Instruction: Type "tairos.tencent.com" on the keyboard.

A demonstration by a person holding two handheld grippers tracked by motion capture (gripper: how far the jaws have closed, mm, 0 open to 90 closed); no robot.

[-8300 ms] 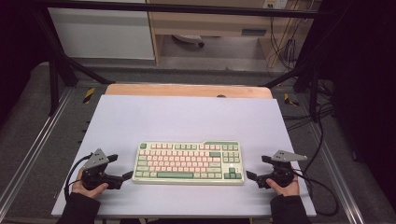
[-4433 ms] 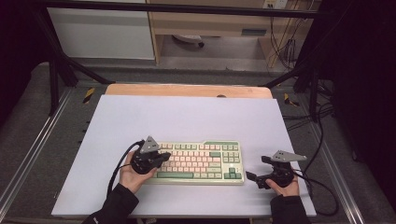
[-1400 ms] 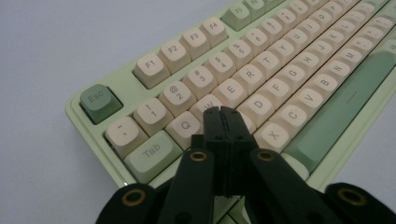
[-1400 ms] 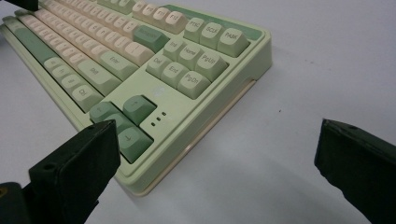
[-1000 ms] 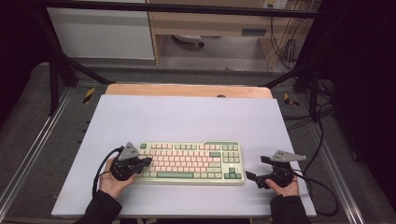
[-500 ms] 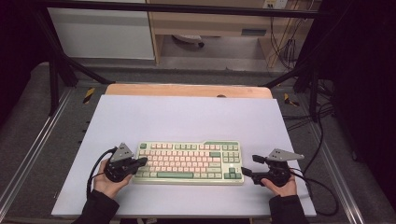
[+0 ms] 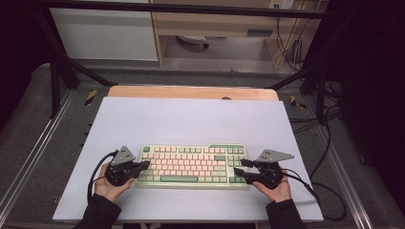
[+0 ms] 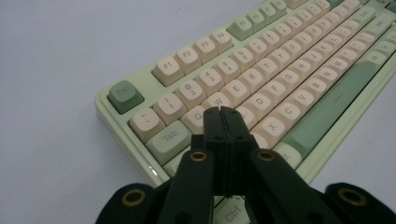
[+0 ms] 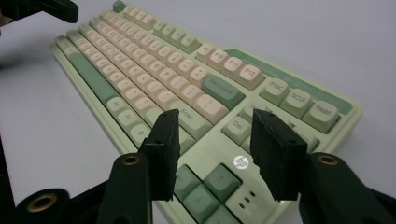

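Cropping hid the pale green keyboard with cream and green keycaps (image 7: 192, 165): its far end ran out of frame in the left gripper view, and black jaws covered its lowest near keys. It lay at the near middle of the white table sheet (image 7: 191, 119). Left gripper (image 8: 220, 114), jaws pressed together, hung over the Q and W keys. Right gripper (image 9: 215, 135), jaws spread, hung above the arrow-key corner. Bare sheet lay open beyond the keyboard's far edge.

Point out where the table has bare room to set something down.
The widest free patch is the white table top between the keyboard and the wooden back edge. A narrower strip runs along the near edge. It is crowded beside the keyboard's ends, where the left gripper and right gripper sit.
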